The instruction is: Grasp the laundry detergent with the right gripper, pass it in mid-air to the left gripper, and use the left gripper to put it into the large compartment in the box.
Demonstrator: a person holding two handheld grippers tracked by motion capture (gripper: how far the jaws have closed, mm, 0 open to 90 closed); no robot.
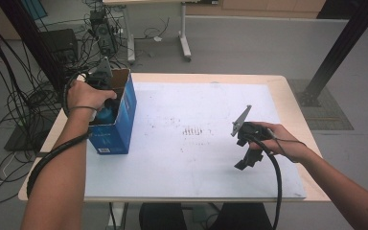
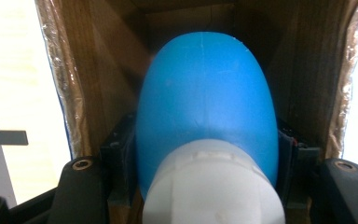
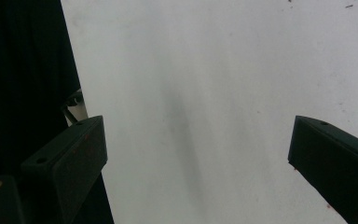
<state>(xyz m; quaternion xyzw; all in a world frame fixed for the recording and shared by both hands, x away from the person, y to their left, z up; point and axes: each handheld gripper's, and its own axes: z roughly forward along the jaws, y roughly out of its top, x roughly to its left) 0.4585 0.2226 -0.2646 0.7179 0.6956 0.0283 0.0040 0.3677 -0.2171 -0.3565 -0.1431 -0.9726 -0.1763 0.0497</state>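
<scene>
Left gripper (image 2: 205, 196): clamped on blue bottle (image 2: 205, 107) — white cap toward camera.
Bottle: inside blue carton (image 1: 117, 124), table's (image 1: 287, 91) 9 o'clock edge.
Right gripper (image 3: 198, 163): jaws apart, nothing held — over white mat (image 1: 196, 153), 3 o'clock side.

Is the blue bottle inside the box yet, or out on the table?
Inside. In the left gripper view the blue bottle sits between the box's brown walls, white cap toward the camera, clamped by the left gripper.
</scene>
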